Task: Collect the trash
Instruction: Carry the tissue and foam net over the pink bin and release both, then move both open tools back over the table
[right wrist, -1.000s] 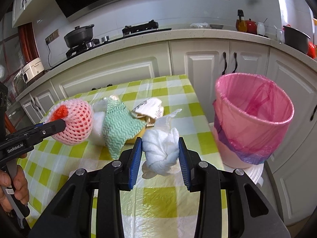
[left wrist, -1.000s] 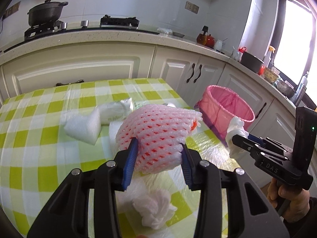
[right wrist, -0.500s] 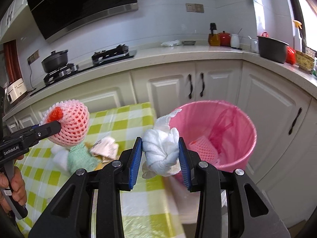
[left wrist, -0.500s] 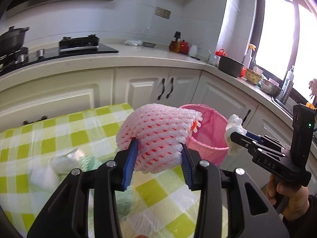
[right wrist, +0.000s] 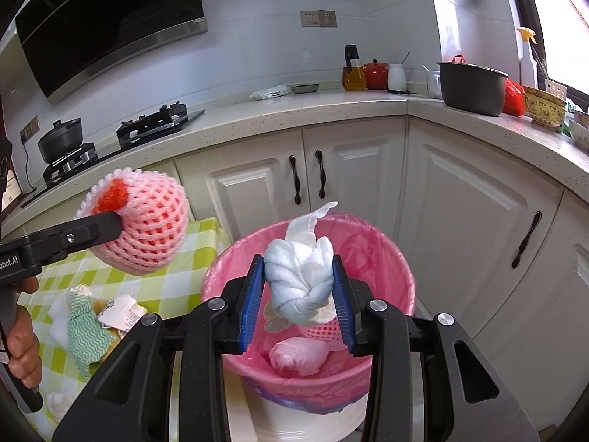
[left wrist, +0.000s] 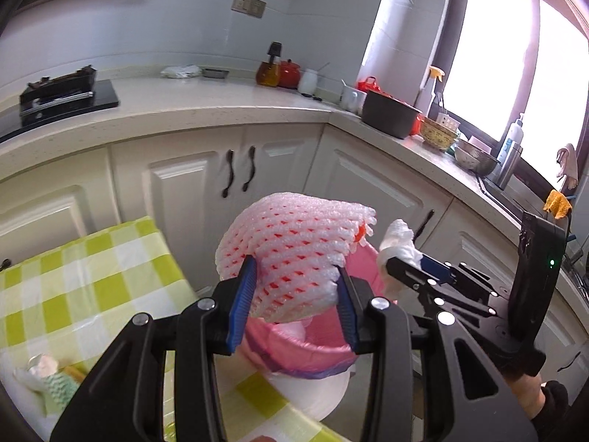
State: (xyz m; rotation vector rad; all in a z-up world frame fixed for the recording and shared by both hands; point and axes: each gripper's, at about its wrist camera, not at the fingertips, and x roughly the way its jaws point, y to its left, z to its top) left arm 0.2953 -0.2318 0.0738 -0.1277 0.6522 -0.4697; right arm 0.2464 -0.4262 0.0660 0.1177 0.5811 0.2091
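The pink foam fruit net (left wrist: 294, 254) is pinched between the blue pads of the left claw (left wrist: 296, 294), its bulk bulging ahead of and above the fingertips. Directly beyond and below this claw the pink-lined trash bin (left wrist: 313, 353) is seen, partly hidden by the net. To the left of the claw lies the bench (left wrist: 92, 280) with its green checked cloth, and a green wavy cloth (left wrist: 55, 386) is left on it near the claw's left arm.

The wad of white tissue (right wrist: 298, 280) is clamped between the pads of the right claw (right wrist: 298, 298), held over the open mouth of the bin (right wrist: 386, 254). Inside the bin, below the claw, a pink bag bundle (right wrist: 298, 357) and a second piece of pink netting (right wrist: 324, 328) are seen. To the left of the right claw, crumpled scraps (right wrist: 117, 313) are left on the bench, and a hand (right wrist: 22, 350) is seen gripping the left claw's handle.
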